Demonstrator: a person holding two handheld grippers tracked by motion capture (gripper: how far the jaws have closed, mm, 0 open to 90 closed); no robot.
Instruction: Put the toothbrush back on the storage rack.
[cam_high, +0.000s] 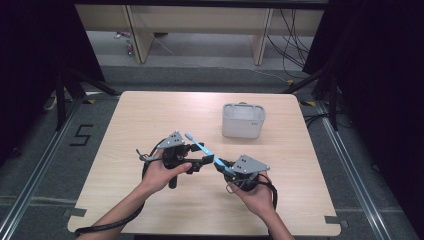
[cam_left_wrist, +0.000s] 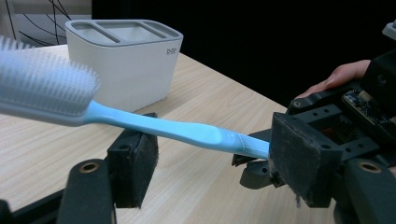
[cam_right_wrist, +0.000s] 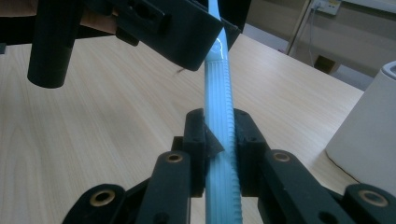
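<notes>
High overhead view; 2 close claw cameras, shared toothbrush (cam_high: 202, 148).

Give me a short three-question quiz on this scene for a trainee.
1. True or false: the right tool is shut on the blue toothbrush handle.
2. The left tool is: A) clamped on the brush, B) open around its handle, C) resting on the table.
3. Which object stands at the far right of the table?

Key:
1. True
2. B
3. The white toothbrush holder
</notes>
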